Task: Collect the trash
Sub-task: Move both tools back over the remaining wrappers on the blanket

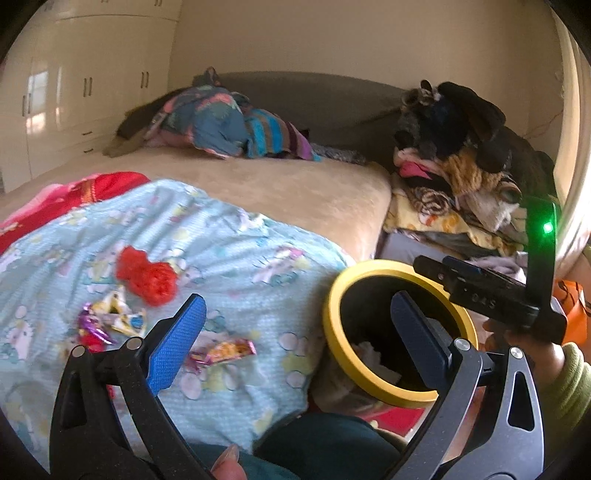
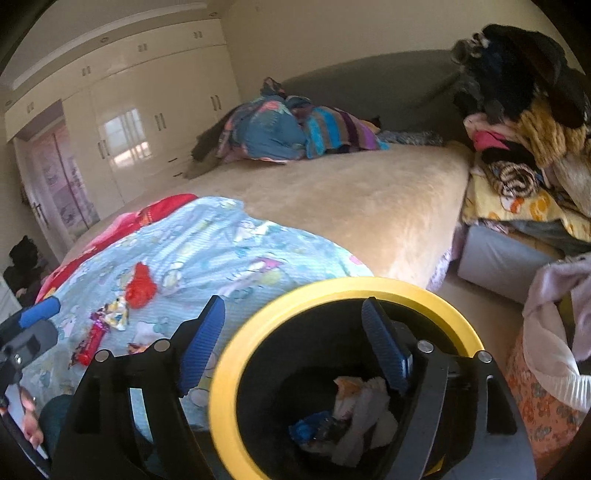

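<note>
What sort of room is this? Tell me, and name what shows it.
A bedroom, most likely. A wide bed fills the view, with a padded headboard behind it, cream built-in wardrobes along the wall, and folded clothes piled beside the bed.

A wide bed with a plush beige cover (image 2: 351, 199) fills the room, backed by a grey padded headboard (image 2: 369, 81) against a plain cream wall (image 1: 351, 33). Glossy cream wardrobe doors with dark handles (image 2: 155, 107) line the far side and mirror a bright window. A light blue cartoon-print blanket (image 1: 221, 240) lies over the near end of the bed. A tall heap of mixed clothes (image 1: 461, 155) stands beside the bed.
</note>
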The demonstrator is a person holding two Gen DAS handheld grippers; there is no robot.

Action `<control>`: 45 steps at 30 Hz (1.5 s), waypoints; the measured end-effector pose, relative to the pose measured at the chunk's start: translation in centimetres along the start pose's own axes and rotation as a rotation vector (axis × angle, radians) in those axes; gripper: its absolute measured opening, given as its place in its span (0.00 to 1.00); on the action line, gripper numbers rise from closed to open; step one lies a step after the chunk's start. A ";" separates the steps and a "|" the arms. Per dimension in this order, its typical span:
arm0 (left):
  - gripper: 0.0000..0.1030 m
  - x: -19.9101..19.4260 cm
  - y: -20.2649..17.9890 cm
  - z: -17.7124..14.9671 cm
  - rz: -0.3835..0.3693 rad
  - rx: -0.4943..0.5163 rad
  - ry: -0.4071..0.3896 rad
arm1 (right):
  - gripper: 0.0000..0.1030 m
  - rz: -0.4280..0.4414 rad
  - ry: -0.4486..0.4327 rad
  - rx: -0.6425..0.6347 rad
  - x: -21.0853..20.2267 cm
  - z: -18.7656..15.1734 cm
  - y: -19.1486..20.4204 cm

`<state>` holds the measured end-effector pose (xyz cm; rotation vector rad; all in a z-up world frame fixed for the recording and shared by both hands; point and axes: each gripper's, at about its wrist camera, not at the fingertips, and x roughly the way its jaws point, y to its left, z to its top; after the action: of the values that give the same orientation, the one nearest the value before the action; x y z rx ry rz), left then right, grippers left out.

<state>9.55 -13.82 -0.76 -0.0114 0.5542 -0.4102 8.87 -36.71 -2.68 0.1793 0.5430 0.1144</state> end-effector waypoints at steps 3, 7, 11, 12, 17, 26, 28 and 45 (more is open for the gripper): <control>0.90 -0.7 0.8 0.2 0.020 -0.011 -0.022 | 0.76 0.028 -0.019 -0.026 -0.4 0.2 1.4; 0.90 -1.7 1.9 0.5 0.050 -0.027 -0.047 | 0.76 0.068 -0.032 -0.052 -0.6 0.4 3.1; 0.90 -2.5 3.6 0.8 0.078 -0.059 -0.067 | 0.77 0.103 -0.036 -0.093 -0.8 0.4 5.0; 0.90 -2.7 4.0 0.8 0.084 -0.066 -0.071 | 0.77 0.113 -0.035 -0.103 -0.8 0.4 5.4; 0.90 -3.4 5.9 1.0 0.117 -0.103 -0.087 | 0.78 0.145 -0.031 -0.137 -0.8 0.1 7.3; 0.90 -4.4 8.9 1.0 0.167 -0.162 -0.108 | 0.78 0.182 -0.014 -0.183 -0.7 -0.2 9.6; 0.90 -4.6 9.4 0.9 0.176 -0.174 -0.111 | 0.78 0.188 -0.009 -0.192 -0.6 -0.3 10.0; 0.90 -5.6 14.5 -0.1 0.261 -0.269 -0.103 | 0.78 0.265 0.077 -0.309 2.1 -1.9 14.6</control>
<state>10.60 1.60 0.22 -0.2149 0.4984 -0.0778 8.80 -21.86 -2.39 -0.0561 0.5690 0.4617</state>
